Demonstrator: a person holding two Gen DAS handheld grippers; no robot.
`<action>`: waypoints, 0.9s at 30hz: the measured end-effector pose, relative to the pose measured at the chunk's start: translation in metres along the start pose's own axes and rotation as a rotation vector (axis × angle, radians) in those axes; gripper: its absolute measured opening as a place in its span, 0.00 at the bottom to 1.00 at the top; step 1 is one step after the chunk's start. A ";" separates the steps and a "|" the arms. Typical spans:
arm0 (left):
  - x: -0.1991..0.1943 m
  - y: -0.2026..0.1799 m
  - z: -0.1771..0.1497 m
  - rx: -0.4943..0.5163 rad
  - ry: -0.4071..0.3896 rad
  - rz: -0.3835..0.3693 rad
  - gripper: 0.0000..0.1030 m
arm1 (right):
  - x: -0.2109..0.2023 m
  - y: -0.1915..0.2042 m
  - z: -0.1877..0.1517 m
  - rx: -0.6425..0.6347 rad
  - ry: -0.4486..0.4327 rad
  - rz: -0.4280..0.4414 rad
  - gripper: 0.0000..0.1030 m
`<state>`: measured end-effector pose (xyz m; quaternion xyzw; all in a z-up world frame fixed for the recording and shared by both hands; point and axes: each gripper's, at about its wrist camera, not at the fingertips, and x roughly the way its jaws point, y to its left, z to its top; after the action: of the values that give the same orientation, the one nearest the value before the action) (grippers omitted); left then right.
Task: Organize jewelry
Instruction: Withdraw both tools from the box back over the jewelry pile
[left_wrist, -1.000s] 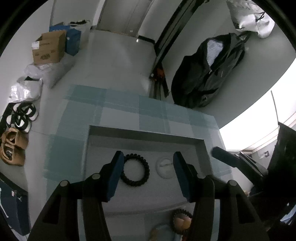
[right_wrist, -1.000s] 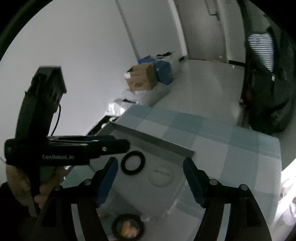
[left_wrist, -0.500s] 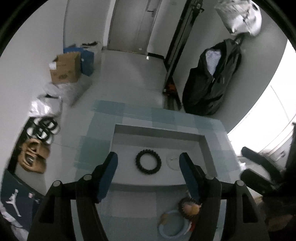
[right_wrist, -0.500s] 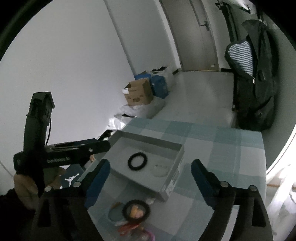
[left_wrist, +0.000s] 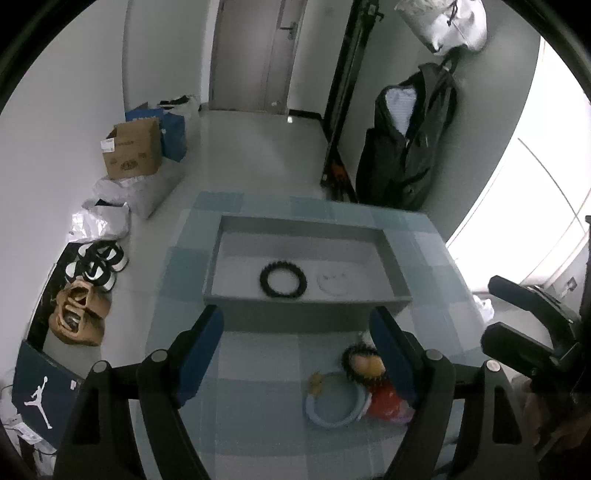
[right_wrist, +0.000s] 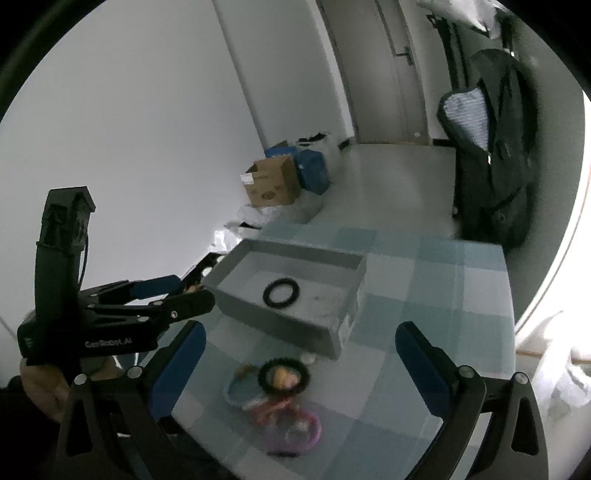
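Both the left tool and the right tool are opening wide, gripping nothing. A black beaded bracelet is lying inside the shallow grey rectangular tray on the blue-checked bench, while a jumble of coloured bangles is sitting just in front of the tray.

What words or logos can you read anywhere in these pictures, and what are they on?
"GenRobot.AI": on the side of the left hand-held gripper, right wrist view.
Jumpman logo, no words: on the dark blue shoebox.
Print and label on the cardboard box: too blurred to read.
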<state>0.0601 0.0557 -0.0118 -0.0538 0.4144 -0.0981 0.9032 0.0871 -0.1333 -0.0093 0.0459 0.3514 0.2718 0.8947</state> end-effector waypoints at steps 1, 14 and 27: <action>0.001 0.002 -0.003 -0.008 0.006 -0.002 0.76 | -0.001 0.000 -0.003 0.004 0.002 -0.002 1.00; 0.019 -0.008 -0.041 0.056 0.176 -0.062 0.77 | 0.004 0.007 -0.027 0.001 0.077 -0.033 1.00; 0.041 -0.010 -0.049 0.100 0.306 -0.069 0.76 | 0.012 -0.008 -0.033 0.042 0.107 -0.059 1.00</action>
<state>0.0475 0.0357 -0.0722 -0.0074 0.5396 -0.1566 0.8272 0.0767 -0.1376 -0.0441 0.0395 0.4055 0.2401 0.8811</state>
